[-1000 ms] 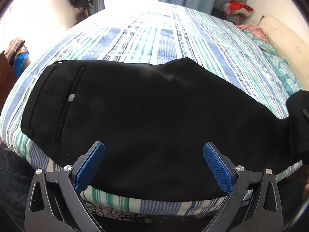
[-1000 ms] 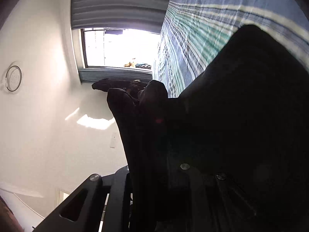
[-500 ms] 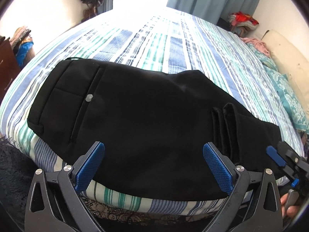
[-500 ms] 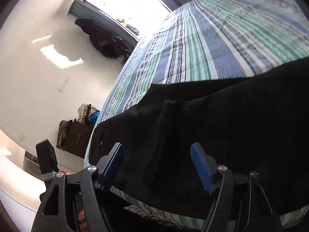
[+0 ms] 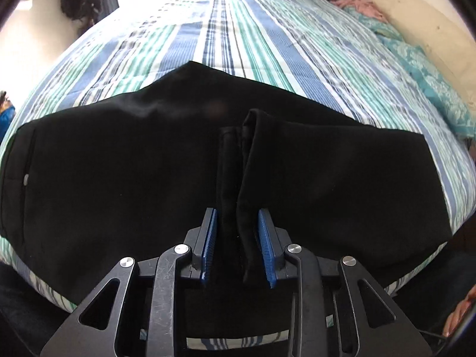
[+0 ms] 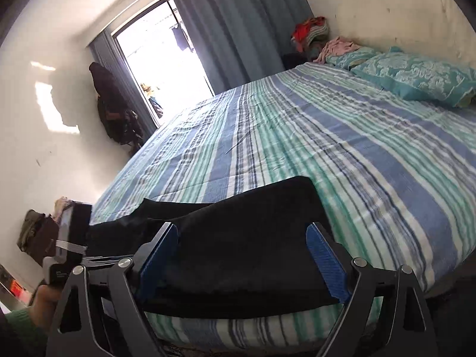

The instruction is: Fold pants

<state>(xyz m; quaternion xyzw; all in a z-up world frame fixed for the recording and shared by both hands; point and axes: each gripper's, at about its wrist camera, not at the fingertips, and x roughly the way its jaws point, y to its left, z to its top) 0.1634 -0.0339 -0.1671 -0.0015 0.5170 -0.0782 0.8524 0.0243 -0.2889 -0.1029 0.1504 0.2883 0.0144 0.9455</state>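
Black pants (image 5: 148, 178) lie along the near edge of a striped bed (image 5: 267, 44), partly folded, the waistband with its button toward the near left corner and the leg ends doubled back over the middle. The left gripper (image 5: 237, 238) has just been closing, and its blue jaws are now clenched on an upright ridge of hem fabric gathered at the near edge; the right gripper (image 6: 242, 263) has just been opening, and its jaws stand released, wide apart above the garment's right-hand part, with cloth below them but nothing pressed between the pads. The cloth looks soft, light and limp (it sags over the mattress edge and bunches readily), so it should drape and slide rather than hold a crease, and stacked layers may slip apart when lifted. The likeliest good holds are the thick hems and the waistband, where seams give the pads something to bite; a pinch at mid-panel would probably take only the top layer. How many layers the left jaws have caught cannot be told, since black on black hides the folds. A teal pillow (image 6: 416, 74) lies at the bed's far right edge.
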